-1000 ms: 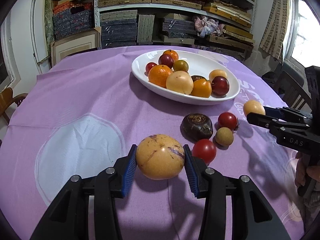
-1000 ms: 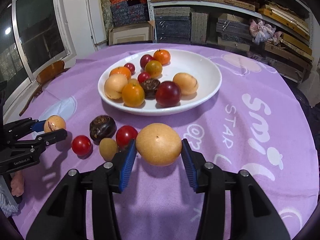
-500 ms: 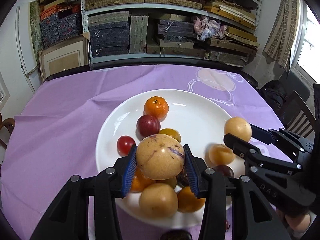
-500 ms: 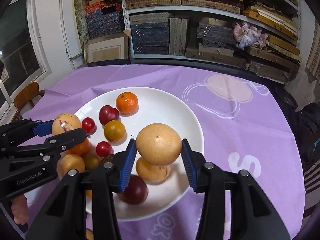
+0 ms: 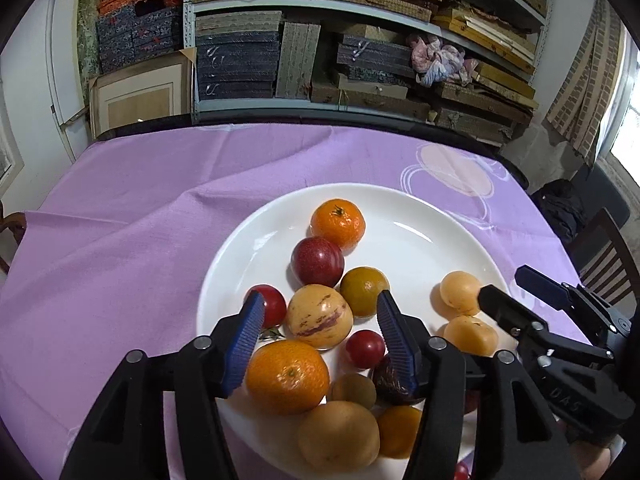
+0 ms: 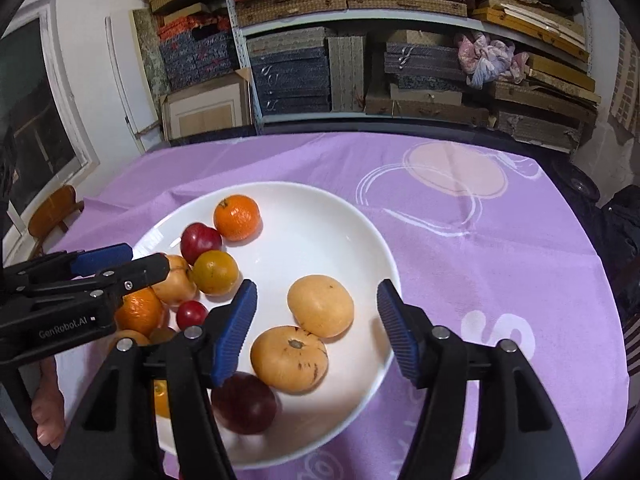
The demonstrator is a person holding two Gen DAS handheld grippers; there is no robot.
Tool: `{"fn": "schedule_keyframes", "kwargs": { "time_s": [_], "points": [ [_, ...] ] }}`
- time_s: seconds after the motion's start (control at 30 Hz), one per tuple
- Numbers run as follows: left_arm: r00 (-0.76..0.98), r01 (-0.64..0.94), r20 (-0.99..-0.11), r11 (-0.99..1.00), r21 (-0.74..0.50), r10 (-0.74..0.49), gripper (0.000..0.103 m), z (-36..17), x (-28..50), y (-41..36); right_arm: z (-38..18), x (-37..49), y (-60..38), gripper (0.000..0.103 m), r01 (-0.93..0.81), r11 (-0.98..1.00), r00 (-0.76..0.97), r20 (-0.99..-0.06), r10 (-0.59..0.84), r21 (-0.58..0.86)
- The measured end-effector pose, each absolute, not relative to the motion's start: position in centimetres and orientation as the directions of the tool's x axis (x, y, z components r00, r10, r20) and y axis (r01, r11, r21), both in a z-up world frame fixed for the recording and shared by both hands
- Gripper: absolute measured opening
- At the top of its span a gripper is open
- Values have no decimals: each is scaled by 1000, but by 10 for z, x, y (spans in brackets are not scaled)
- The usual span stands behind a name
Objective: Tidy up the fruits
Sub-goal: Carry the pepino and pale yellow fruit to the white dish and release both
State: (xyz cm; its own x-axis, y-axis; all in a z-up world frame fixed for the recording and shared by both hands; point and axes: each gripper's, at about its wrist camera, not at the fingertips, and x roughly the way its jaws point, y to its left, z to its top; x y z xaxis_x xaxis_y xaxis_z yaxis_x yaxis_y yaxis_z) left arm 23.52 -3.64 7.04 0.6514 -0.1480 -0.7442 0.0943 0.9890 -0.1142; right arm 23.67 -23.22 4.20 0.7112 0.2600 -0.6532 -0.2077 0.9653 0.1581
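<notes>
Item: white plate (image 5: 240, 248) on a desk under a purple tablecloth (image 5: 120, 220), loaded with mixed fruit. Left tool (image 5: 320, 328): jaws have just been opening and now stand apart, gripping nothing; the streaked yellow fruit (image 5: 320, 316) lies between them on the plate, clear of both blue pads and nestled against a red tomato (image 5: 272, 304), a greenish-orange fruit (image 5: 364, 290) and a large orange (image 5: 286, 376). Right tool (image 6: 312, 328): jaws likewise just opened, empty; the plain yellow fruit (image 6: 320, 306) rests in the gap, leaning on a tan fruit (image 6: 290, 358) with a stem scar, beside a dark red fruit (image 6: 244, 402) that looks blurred. Risks, by judgement: both released fruits are round and sit on a shallow dish among loose neighbours, so a pad brushing one on withdrawal could set it rolling, nudge the pile, or send a piece over the near rim. The two tools stand close over the same plate; pulling back together could knock them into each other.
</notes>
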Motion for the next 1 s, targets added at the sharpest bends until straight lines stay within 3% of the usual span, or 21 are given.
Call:
{"fn": "schedule_keyframes", "kwargs": {
  "time_s": [0.03, 0.1, 0.17, 0.33, 0.43, 0.53, 0.63, 0.8, 1.0],
  "points": [
    [662, 89, -734, 988, -124, -152, 63, 77, 227, -30, 50, 227, -240, 65, -203, 962, 724, -633, 274, 184],
    [686, 73, -712, 988, -136, -148, 70, 89, 206, -17, 66, 202, -257, 87, -194, 951, 750, -589, 301, 239],
    [713, 56, -687, 989, -140, -138, 75, 98, 179, -6, 78, 171, -276, 95, -175, 938, 791, -524, 315, 299],
    [731, 46, -677, 996, -78, -86, 88, 87, 111, 2, 70, 105, -307, 99, -132, 904, 825, -461, 328, 407],
    [728, 82, -683, 997, 1, -59, 88, 65, 78, -11, 40, 85, -321, 99, -72, 888, 825, -473, 309, 455],
    [737, 124, -675, 990, 65, -48, 88, 44, 51, -24, 13, 87, -329, 99, -3, 885, 784, -548, 291, 466],
    [760, 155, -649, 982, 106, -50, 88, 30, 37, -35, 6, 90, -336, 99, 10, 871, 785, -544, 297, 491],
    [753, 186, -653, 978, 93, -80, 88, 20, 40, -41, 7, 92, -332, 99, -8, 890, 780, -554, 291, 457],
    [668, 187, -737, 982, 33, -103, 88, 3, 58, -37, 7, 94, -319, 99, -41, 904, 762, -572, 303, 426]
  ]
}}
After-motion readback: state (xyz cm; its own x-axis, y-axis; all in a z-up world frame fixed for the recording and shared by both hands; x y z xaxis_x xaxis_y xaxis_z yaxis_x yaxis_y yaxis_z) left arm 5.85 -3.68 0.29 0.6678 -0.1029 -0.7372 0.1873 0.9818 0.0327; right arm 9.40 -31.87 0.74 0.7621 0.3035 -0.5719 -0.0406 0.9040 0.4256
